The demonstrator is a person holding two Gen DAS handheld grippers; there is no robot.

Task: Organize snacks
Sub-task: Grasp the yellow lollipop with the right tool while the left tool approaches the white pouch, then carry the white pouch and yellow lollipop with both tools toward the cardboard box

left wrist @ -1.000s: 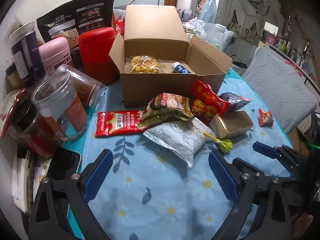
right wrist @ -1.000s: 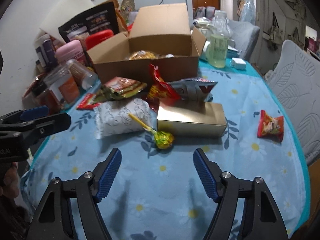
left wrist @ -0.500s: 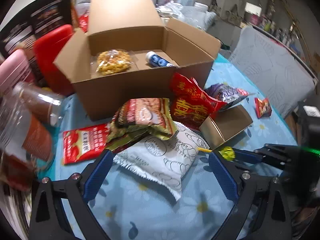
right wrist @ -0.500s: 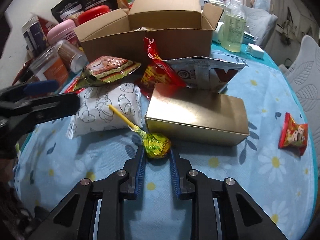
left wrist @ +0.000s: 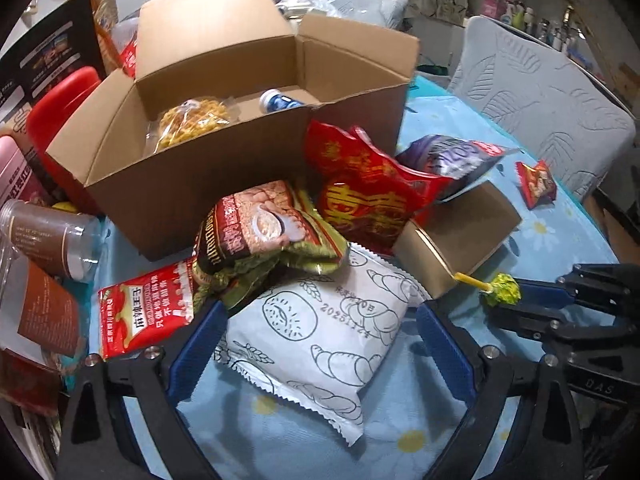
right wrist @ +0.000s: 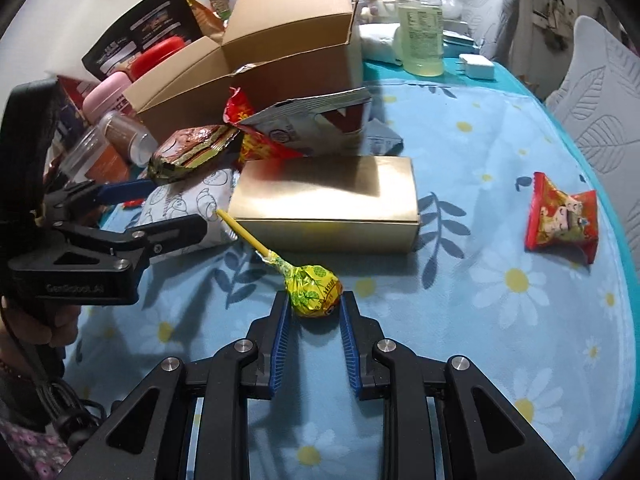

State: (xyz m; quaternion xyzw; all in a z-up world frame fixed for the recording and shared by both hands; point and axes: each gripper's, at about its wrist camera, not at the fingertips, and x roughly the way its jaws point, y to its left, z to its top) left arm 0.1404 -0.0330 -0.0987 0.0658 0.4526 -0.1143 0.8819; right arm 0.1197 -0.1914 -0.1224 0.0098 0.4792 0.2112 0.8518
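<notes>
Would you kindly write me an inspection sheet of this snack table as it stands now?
Surface: blue daisy tablecloth, crowded at left.
Job's things: open cardboard box already holds a yellow snack bag; white pastry bag, gold box, small red packet and other bags lie outside.
Clutter: jars and canisters left of the box; a bottle behind.
Grippers: right claw shut on the lollipop; left claw closing astride the pastry bag, pads not yet pressing.
Cables: nothing seen.
Surroundings: grey cushioned chair.
</notes>
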